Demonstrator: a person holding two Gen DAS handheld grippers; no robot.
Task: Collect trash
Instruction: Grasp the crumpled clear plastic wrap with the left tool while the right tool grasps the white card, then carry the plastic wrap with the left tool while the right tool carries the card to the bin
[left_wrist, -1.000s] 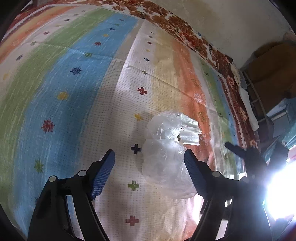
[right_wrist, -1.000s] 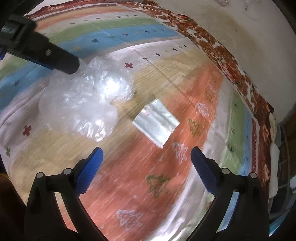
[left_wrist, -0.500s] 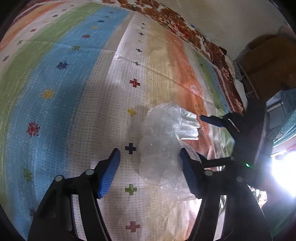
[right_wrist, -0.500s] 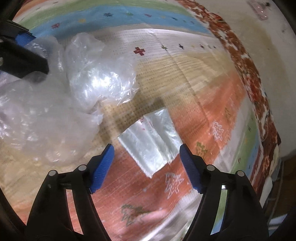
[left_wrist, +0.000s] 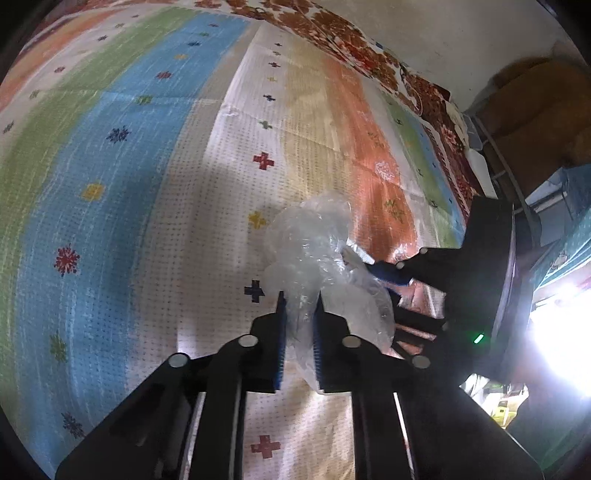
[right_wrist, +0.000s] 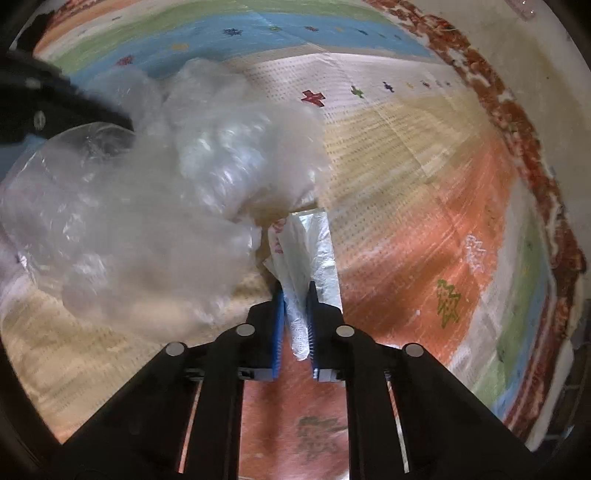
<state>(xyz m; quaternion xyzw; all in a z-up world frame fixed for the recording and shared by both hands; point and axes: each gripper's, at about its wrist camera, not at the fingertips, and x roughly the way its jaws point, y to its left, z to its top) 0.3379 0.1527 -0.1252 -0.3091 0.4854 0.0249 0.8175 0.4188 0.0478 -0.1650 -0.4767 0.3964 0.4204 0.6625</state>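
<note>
Left gripper (left_wrist: 298, 301): nearest the left wrist lens, its blue-padded jaws have just closed and now pinch a fold of the clear plastic bag (left_wrist: 314, 251), the film bunched between the pads and spilling out on the right side.

Right gripper (right_wrist: 295, 291): closest in the right wrist view, its jaws have also just closed and are pressed on the silver wrapper (right_wrist: 306, 251), which is creased lengthwise and stands up between the blue pads.

Clear plastic bag: crumpled and translucent, it lies on the striped mat (left_wrist: 147, 166) over the white and beige bands, rising ahead of the left gripper; in the right wrist view it fills the left half of the frame, just beside the wrapper.

Silver wrapper: shiny foil with a white inner face and red print along one edge, sitting at the border of the beige and orange stripes, its far end touching or tucked under the bag's edge; which, cannot be told.

Right gripper seen from the left wrist: a black body with a small green light, its blue tip at the bag's right flank.

Striped mat: green, blue, white, beige and orange bands with small crosses and tree motifs.

Beyond: a red floral border (left_wrist: 354, 40) and a pale wall (left_wrist: 461, 37) behind it.
</note>
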